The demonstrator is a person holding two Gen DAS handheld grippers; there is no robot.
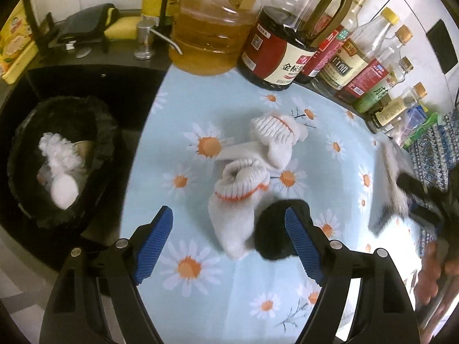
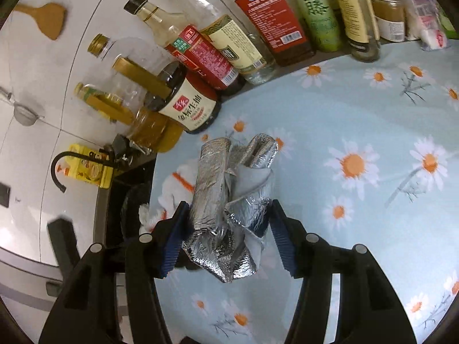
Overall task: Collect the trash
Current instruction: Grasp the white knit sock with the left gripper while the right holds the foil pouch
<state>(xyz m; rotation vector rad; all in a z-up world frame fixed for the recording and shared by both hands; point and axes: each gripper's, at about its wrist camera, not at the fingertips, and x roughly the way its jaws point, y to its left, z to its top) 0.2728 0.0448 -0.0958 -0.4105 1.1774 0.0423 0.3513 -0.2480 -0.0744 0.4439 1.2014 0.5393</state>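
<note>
1. My right gripper (image 2: 228, 239) is clamped on a crumpled foil wrap (image 2: 229, 200), lifted clear of the cloth (image 2: 358, 215).
2. My left gripper (image 1: 229, 246) stands wide, nothing between the pads; white gloves (image 1: 243, 177) and a black lump (image 1: 275, 229) lie just ahead of it.
3. The bin (image 1: 34, 206) sits left of the cloth, paper trash already inside.
4. Step in hand, as I judge it: carrying the foil to the bin.
5. Next: swing right gripper over the bin rim, then release; left could close on the gloves.
</note>
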